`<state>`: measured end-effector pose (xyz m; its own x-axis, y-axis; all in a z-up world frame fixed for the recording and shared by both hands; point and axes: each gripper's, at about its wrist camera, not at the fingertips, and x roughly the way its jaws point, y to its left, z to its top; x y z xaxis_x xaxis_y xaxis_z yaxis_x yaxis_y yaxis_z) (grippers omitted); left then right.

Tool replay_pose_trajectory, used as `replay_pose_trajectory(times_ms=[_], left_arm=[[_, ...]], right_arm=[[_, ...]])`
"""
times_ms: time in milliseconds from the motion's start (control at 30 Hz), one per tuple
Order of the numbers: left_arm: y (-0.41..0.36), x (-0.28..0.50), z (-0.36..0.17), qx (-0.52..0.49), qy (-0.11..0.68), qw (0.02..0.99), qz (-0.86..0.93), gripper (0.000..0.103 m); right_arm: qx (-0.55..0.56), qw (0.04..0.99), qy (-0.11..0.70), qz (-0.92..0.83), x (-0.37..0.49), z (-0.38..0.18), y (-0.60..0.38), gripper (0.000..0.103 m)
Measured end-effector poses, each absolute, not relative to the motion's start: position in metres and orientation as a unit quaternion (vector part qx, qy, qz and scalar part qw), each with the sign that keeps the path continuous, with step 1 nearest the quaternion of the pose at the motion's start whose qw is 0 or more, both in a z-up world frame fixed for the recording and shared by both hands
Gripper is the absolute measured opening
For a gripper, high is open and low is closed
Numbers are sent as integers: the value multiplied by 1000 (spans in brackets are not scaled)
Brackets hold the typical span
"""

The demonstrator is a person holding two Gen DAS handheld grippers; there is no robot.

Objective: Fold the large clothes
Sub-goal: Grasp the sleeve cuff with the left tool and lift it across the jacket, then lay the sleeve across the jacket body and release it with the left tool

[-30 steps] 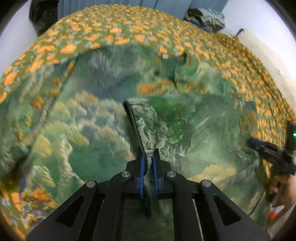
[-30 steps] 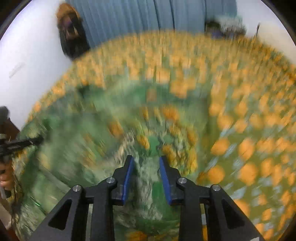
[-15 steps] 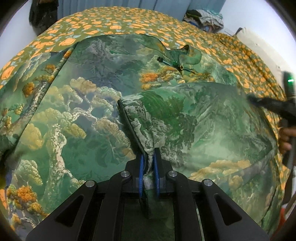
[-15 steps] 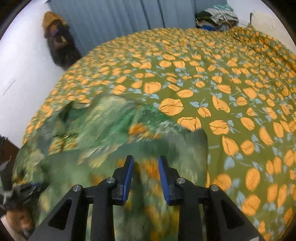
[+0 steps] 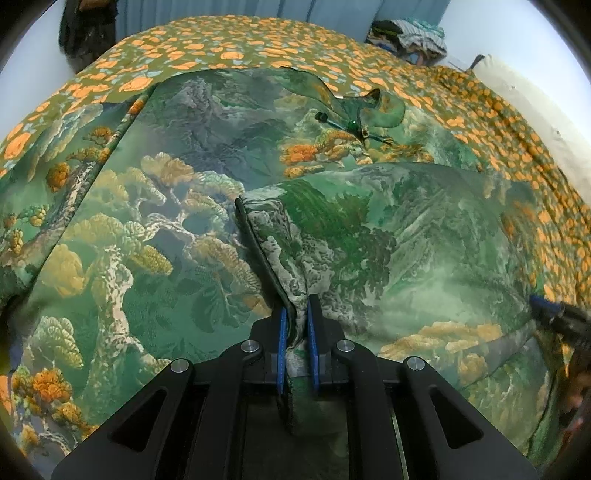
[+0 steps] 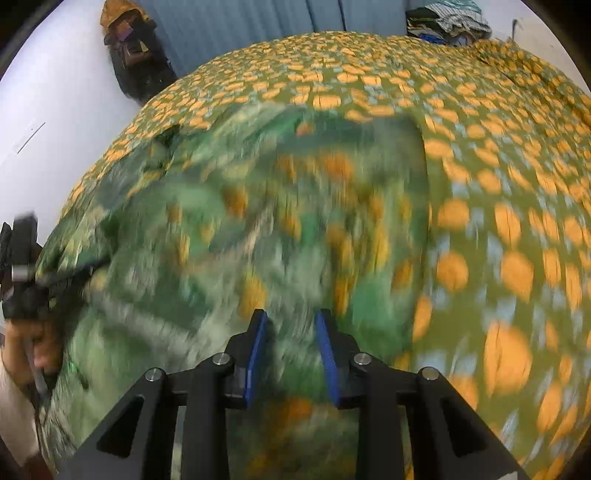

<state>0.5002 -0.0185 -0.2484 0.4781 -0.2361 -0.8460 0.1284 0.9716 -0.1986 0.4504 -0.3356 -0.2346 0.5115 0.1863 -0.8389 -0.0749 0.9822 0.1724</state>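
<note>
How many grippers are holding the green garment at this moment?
1 for certain: the left gripper is shut on the green garment's folded edge. The right gripper has cloth between its pads, but blur hides any grip.

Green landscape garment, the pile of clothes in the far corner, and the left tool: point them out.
Green landscape garment [image 5: 369, 236], left wrist view, folded-over panel.
Pile of clothes [image 5: 413, 31], left wrist view, striped top.
Left tool [image 5: 296, 325], left wrist view, between fingertips.
</note>
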Motion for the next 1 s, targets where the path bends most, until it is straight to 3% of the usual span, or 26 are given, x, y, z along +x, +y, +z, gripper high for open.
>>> replay_pose_trajectory(times_ms=[133, 200, 267, 300, 333, 367, 500, 633, 833, 1000], left_arm=[[-24, 499, -239, -33, 501, 859, -95, 15], [-23, 492, -227, -27, 504, 859, -84, 27], [-18, 476, -213, -22, 499, 862, -83, 54], [-14, 467, -208, -20, 494, 865, -83, 61], [-8, 454, -201, -15, 487, 869, -82, 70], [-3, 445, -198, -11, 483, 872, -82, 73], [36, 402, -187, -6, 485, 872, -70, 74], [95, 381, -173, -23, 478, 878, -13, 83], [219, 381, -168, -146, 461, 869, 106, 84], [304, 382, -199, -237, 462, 832, 197, 84]], right_arm=[[74, 868, 488, 52, 462, -246, -333, 27], [80, 871, 483, 37, 460, -237, -332, 28], [63, 887, 457, 22, 442, -217, -326, 33], [55, 893, 447, 21, 428, -208, -322, 39], [54, 895, 442, 22, 418, -203, -319, 56], [59, 898, 435, 22, 402, -197, -316, 69], [87, 910, 404, 19, 344, -185, -308, 70], [86, 922, 378, 21, 298, -182, -289, 70], [51, 927, 366, 63, 275, -172, -255, 70], [35, 929, 360, 78, 272, -167, -232, 70]])
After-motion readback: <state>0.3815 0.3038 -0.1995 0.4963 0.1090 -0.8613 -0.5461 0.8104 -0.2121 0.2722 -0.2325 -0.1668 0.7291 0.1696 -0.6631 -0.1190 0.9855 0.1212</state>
